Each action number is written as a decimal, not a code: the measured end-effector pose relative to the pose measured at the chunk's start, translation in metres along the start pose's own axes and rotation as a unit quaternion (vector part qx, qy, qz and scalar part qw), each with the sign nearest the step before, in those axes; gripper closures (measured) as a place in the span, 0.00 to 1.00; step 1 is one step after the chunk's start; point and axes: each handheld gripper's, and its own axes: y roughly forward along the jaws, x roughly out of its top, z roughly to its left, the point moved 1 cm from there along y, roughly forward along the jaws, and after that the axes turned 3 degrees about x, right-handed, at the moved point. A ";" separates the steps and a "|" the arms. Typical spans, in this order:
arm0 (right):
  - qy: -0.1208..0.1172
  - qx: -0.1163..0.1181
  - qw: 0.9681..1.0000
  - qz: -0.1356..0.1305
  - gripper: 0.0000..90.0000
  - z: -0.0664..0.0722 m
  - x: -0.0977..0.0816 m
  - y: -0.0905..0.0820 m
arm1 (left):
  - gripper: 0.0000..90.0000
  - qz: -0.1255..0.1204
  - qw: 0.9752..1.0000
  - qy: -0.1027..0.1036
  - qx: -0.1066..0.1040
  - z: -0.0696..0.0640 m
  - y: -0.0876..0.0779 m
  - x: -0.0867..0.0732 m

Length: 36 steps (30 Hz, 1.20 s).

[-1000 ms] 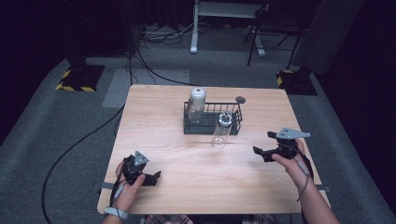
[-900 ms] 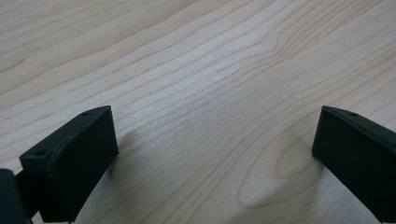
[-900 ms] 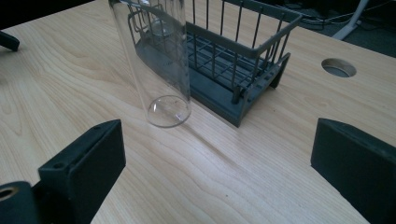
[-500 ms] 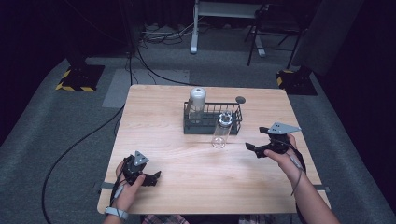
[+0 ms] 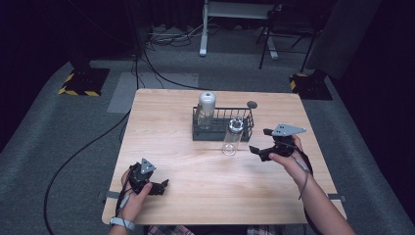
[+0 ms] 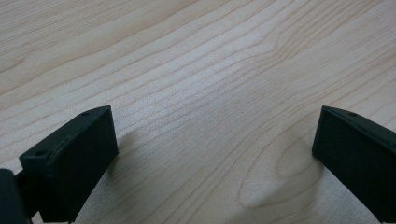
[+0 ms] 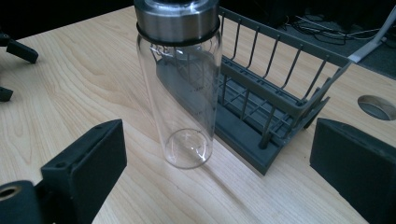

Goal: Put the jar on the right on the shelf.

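Note:
A clear glass bottle (image 5: 232,136) (image 7: 180,88) with a steel collar stands upright on the wooden table (image 5: 195,196), just in front of a dark wire basket (image 5: 244,131) (image 7: 268,98). A white-capped bottle (image 5: 206,109) stands in the basket's left end. My right gripper (image 5: 259,143) (image 7: 219,172) is open, a short way right of the clear bottle, jaws pointing at it with nothing between them. My left gripper (image 5: 164,186) (image 6: 212,154) rests open near the front left of the table, over bare wood.
A round hole (image 5: 252,104) (image 7: 377,107) is set in the tabletop behind the basket's right end. Cables (image 5: 147,68) and stand legs (image 5: 203,44) lie on the dark floor beyond the table. Bare wood stretches between the two grippers.
My right gripper has moved left toward the clear bottle, from near the right edge to just beside it. The left gripper has stayed put.

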 end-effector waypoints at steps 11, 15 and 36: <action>-0.006 0.011 1.000 -0.005 0.05 0.002 0.008 0.012 | 0.00 0.000 1.000 0.000 0.000 0.000 0.000 0.000; -0.008 0.012 1.000 -0.005 0.05 0.004 0.011 0.016 | 0.00 0.000 1.000 0.000 0.000 0.000 0.000 0.000; -0.015 0.025 0.999 -0.013 0.07 0.011 0.022 0.037 | 0.00 0.000 1.000 0.000 0.000 0.000 0.000 0.000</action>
